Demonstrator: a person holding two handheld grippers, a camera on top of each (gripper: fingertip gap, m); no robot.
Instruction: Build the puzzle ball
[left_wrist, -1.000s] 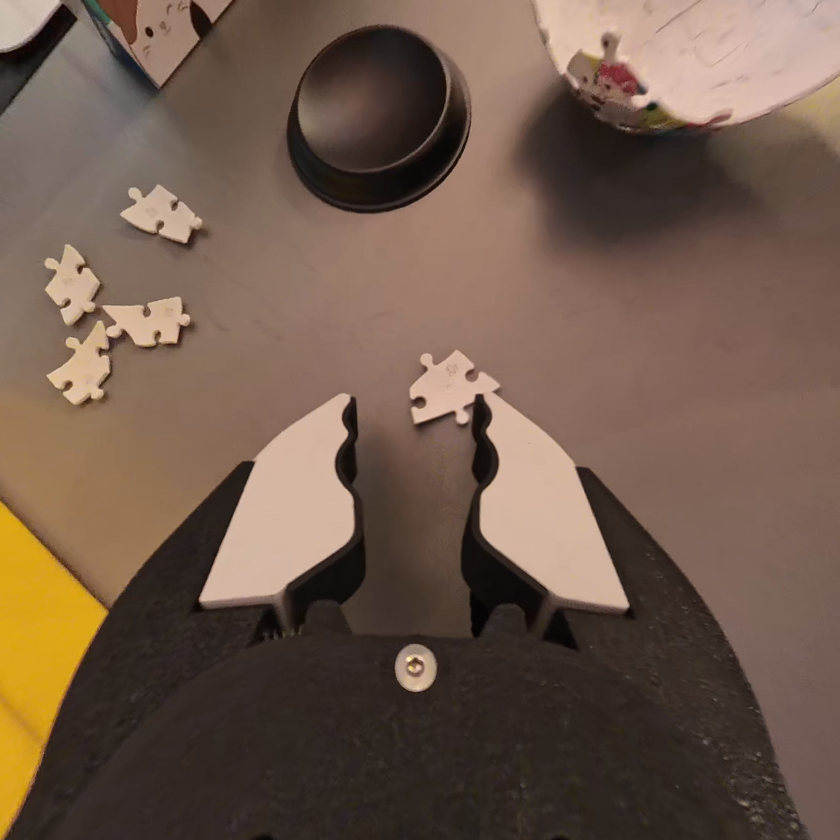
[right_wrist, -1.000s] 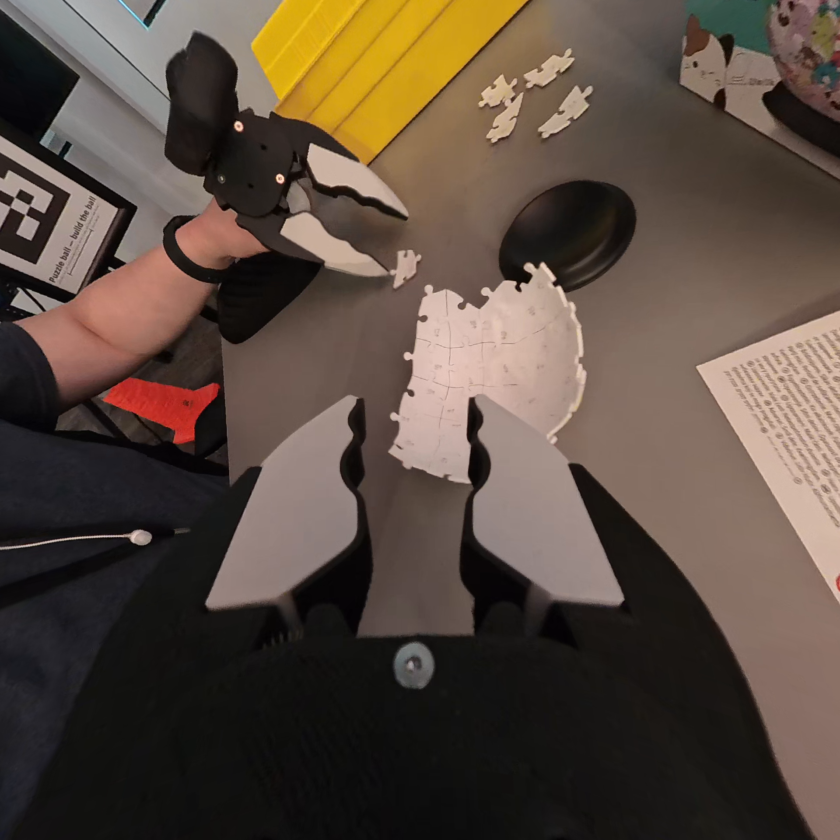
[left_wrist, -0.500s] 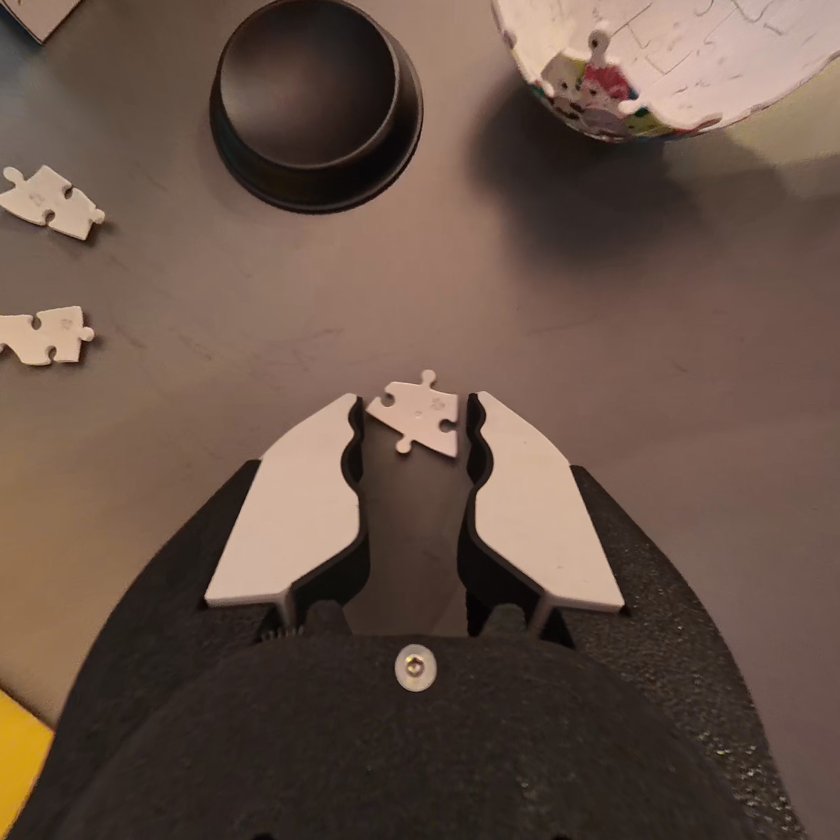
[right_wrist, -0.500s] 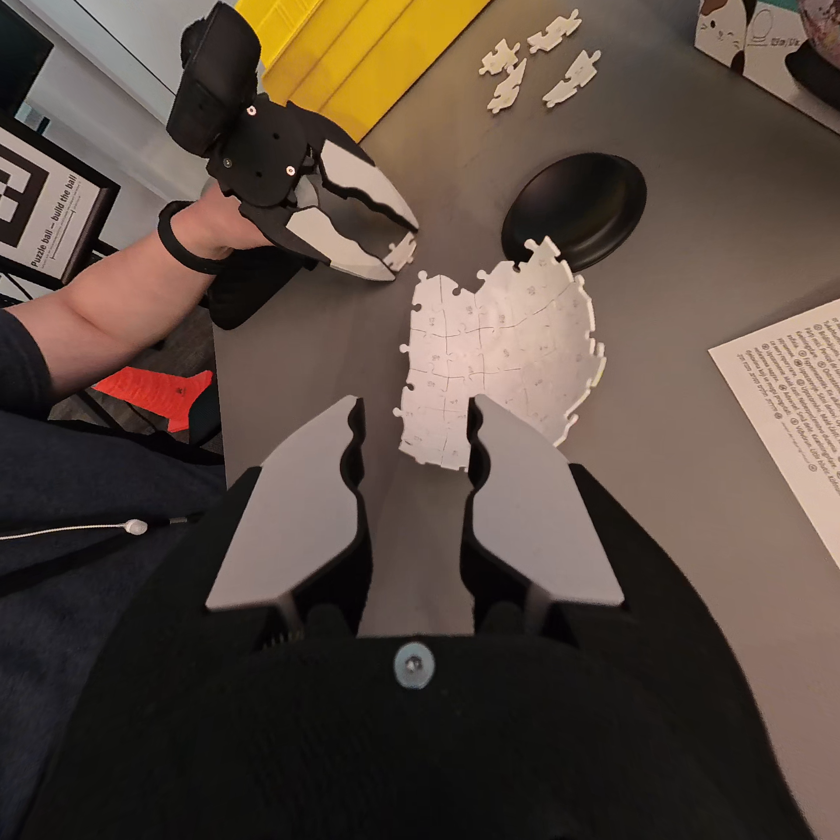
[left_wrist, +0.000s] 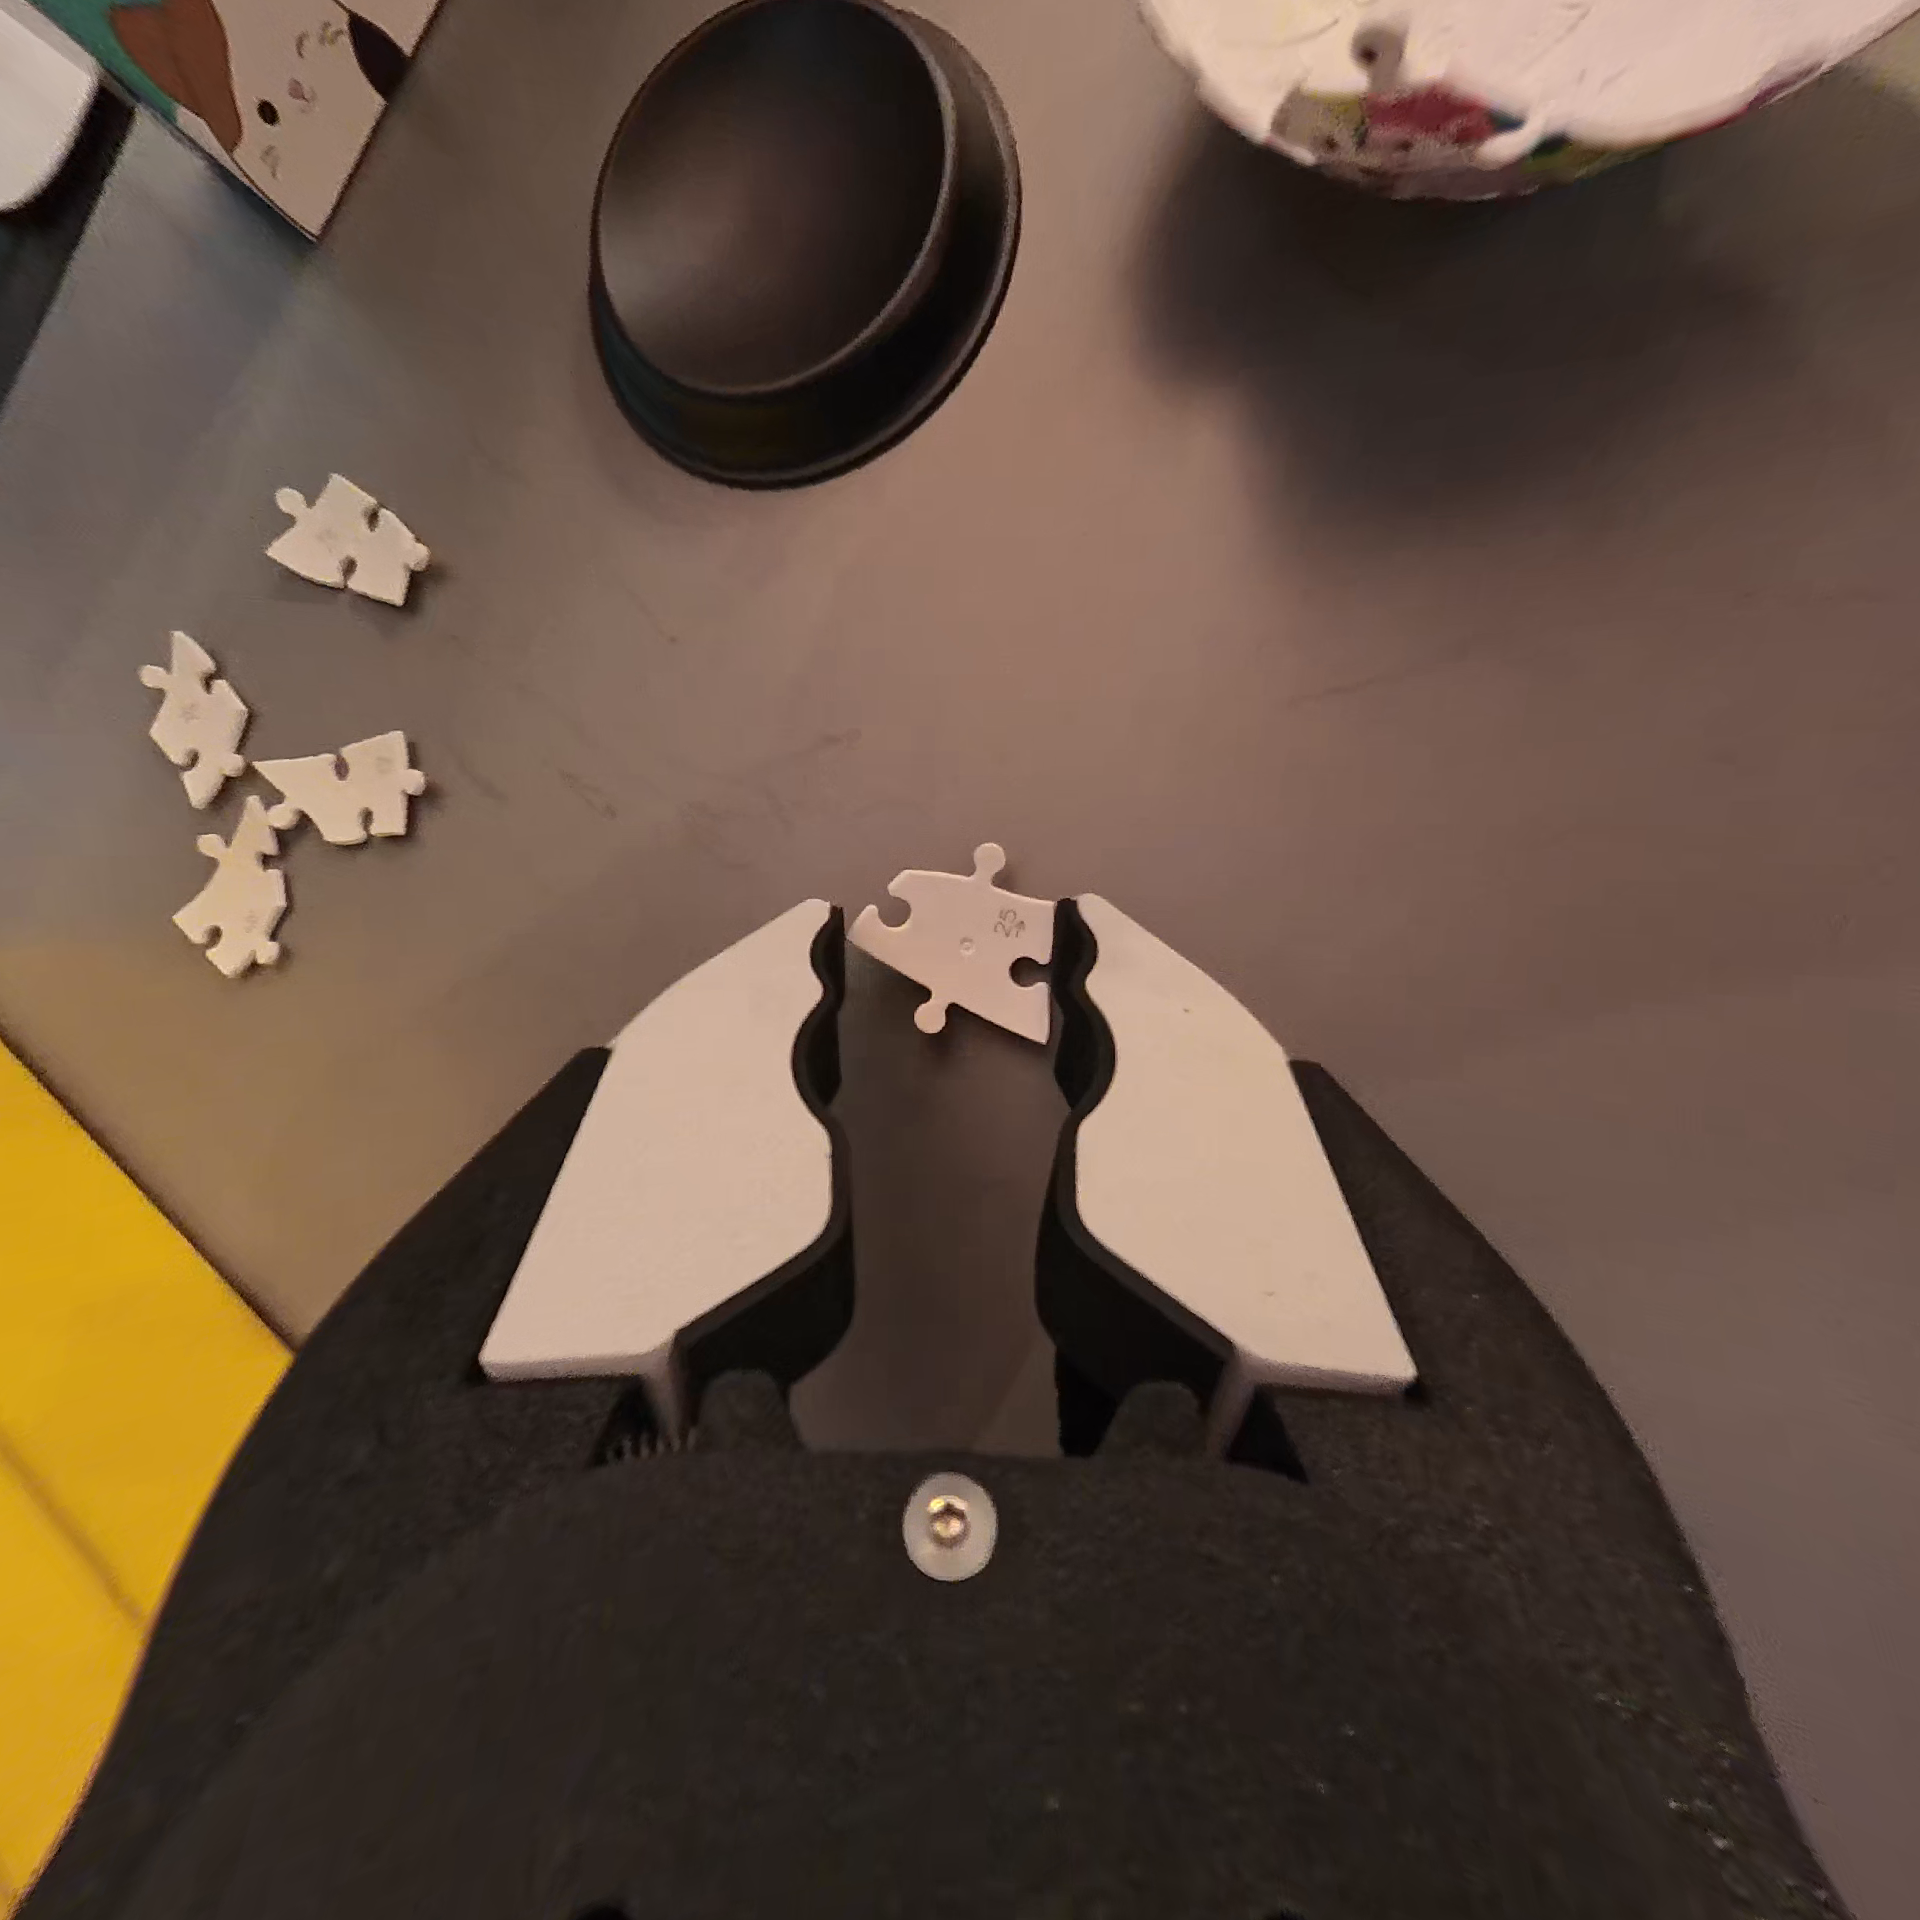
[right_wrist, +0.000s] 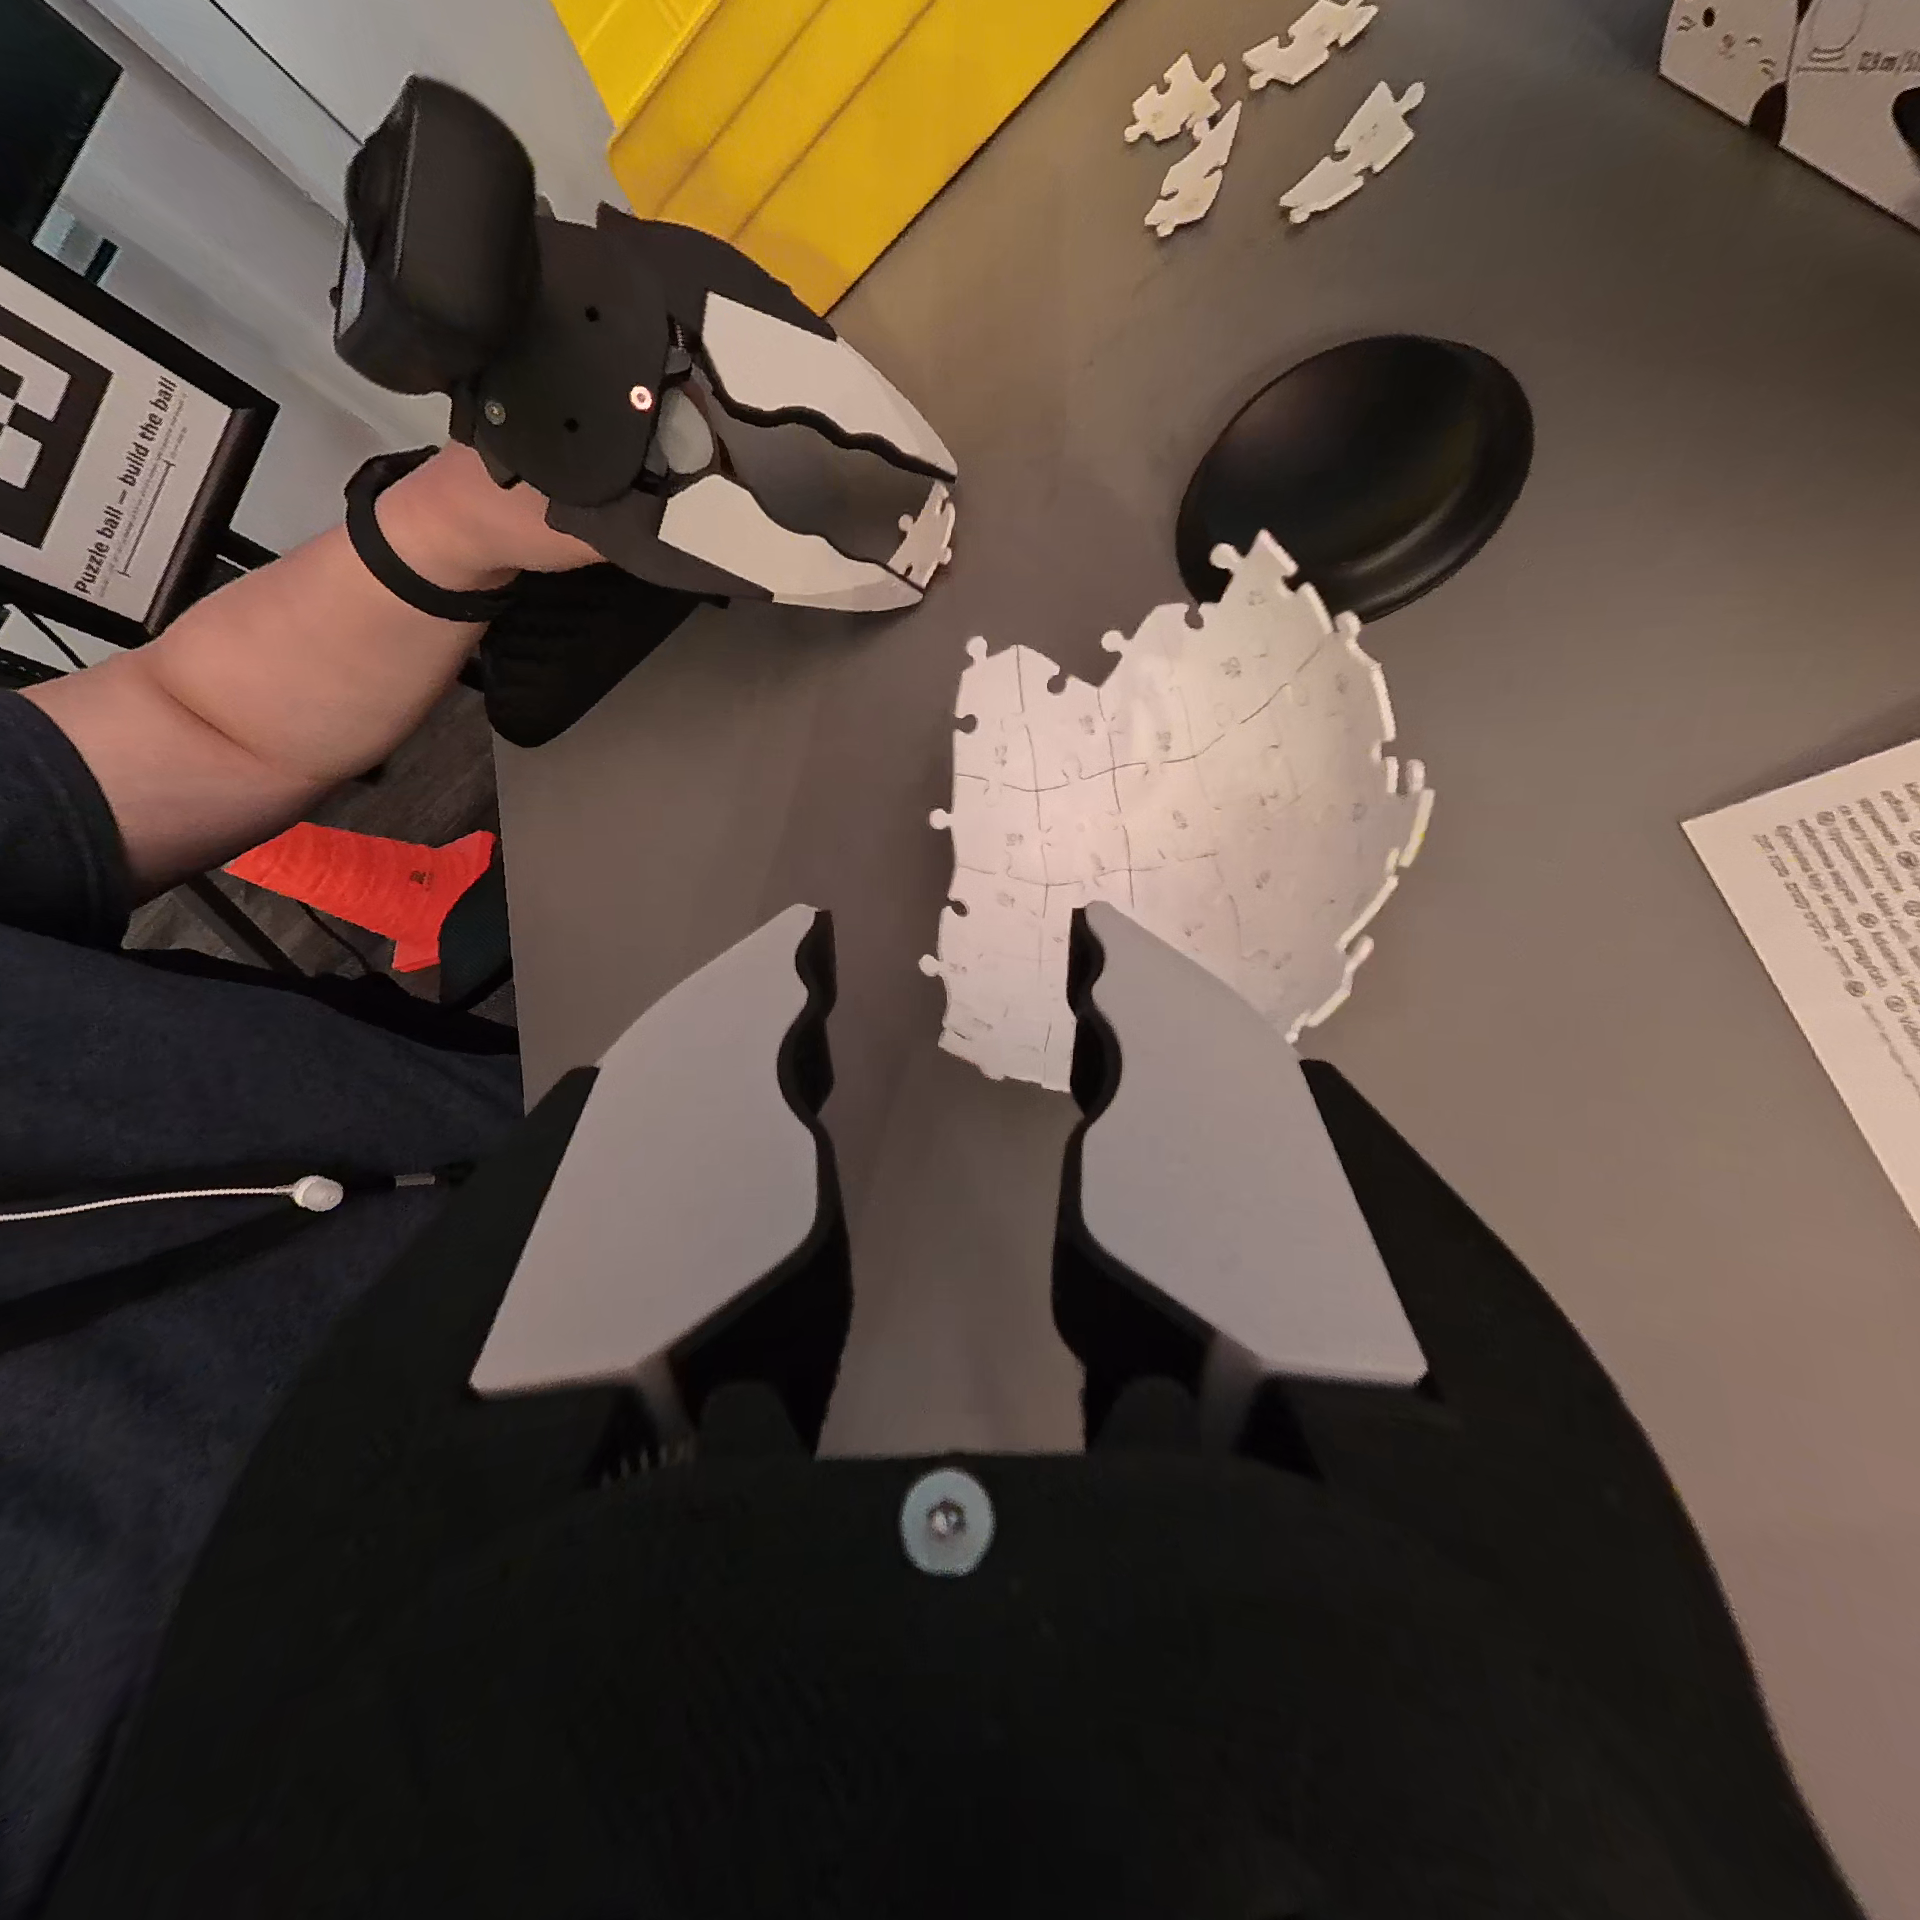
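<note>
1 piece (left_wrist: 966, 951) is pinched at its edges between the tips of the left gripper (left_wrist: 948, 914), apparently just above the table (left_wrist: 1351, 831). The right gripper (right_wrist: 948, 925) is held apart with nothing between its fingers, its right finger lying over the near edge of the shell (right_wrist: 1174, 810). That curved shell rests beside the black stand (right_wrist: 1361, 468). 4 loose pieces (left_wrist: 281, 748) are left to the side. The grip looks thin: a slight twist could let the piece pivot or drop, and pressing it in could tip the unheld shell.
</note>
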